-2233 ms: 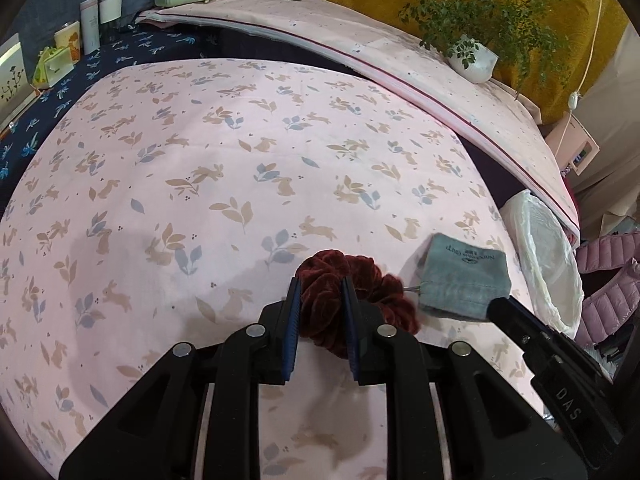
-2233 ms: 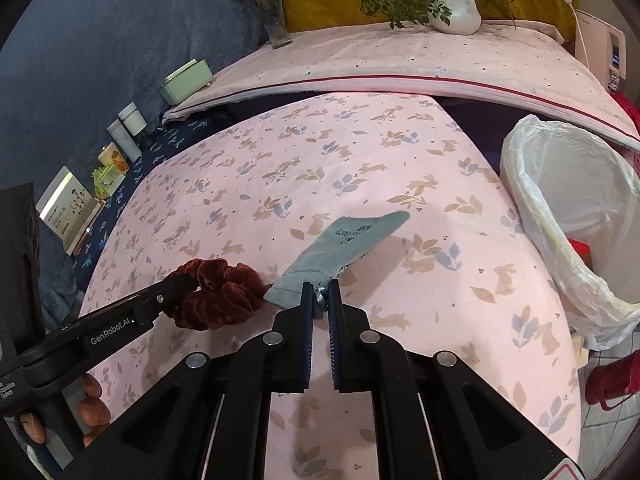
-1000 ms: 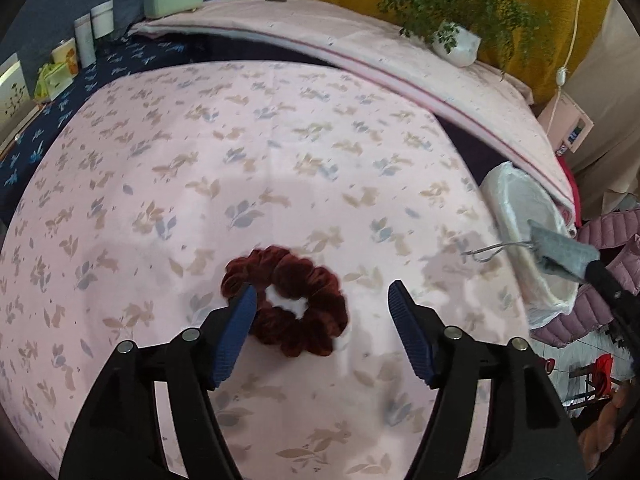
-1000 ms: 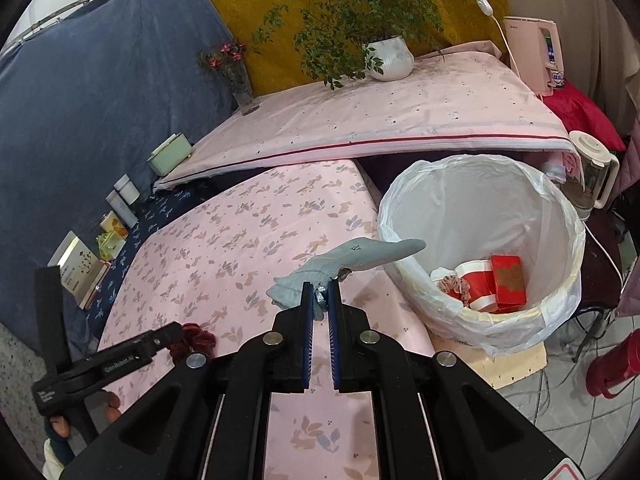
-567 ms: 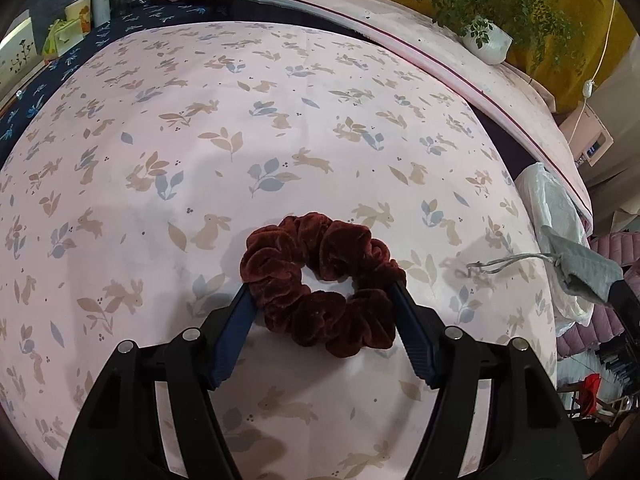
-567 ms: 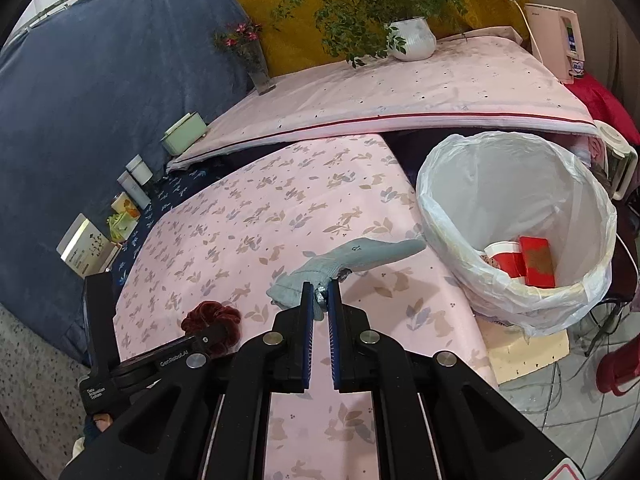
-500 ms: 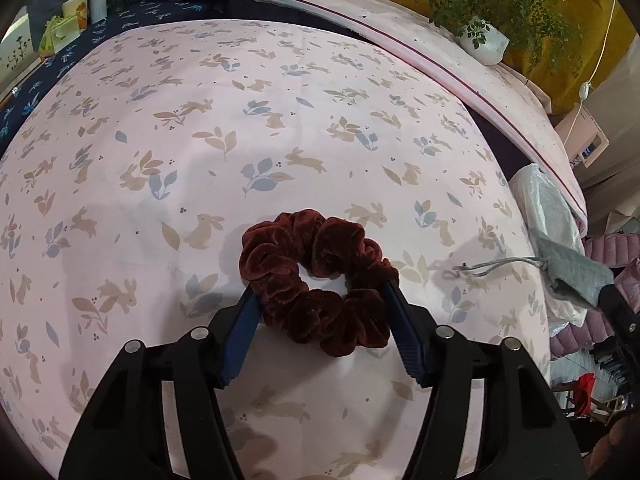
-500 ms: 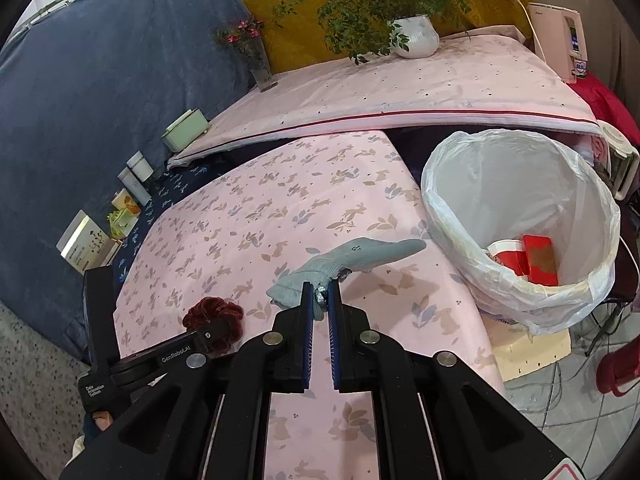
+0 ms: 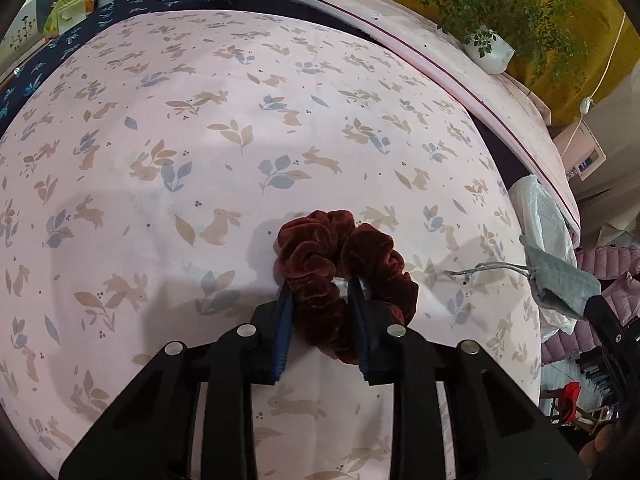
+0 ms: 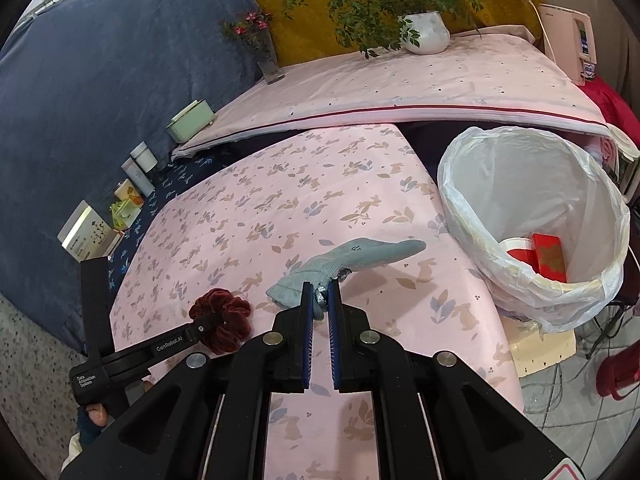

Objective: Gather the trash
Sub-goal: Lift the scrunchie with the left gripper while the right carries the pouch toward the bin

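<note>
A dark red velvet scrunchie (image 9: 344, 276) lies on the pink rabbit-print table cover (image 9: 200, 140). My left gripper (image 9: 320, 300) is shut on its near side. The scrunchie also shows in the right wrist view (image 10: 222, 318). My right gripper (image 10: 320, 296) is shut on a grey drawstring pouch (image 10: 352, 262) and holds it above the table's right part, left of the bin. The pouch shows at the right of the left wrist view (image 9: 560, 276). A bin with a white bag (image 10: 472, 184) stands off the table's right edge, with red and white packaging (image 10: 548, 256) inside.
A raised pink-covered ledge (image 10: 400, 92) runs behind the table with a potted plant (image 10: 424, 32) and a flower vase (image 10: 268, 60). A green box (image 10: 190, 120), jars (image 10: 140, 164) and cards (image 10: 86, 230) line the dark blue strip at left.
My left gripper came down around the scrunchie and closed from wide open onto it. My right gripper has kept its hold on the pouch and drifted slightly back from the bin.
</note>
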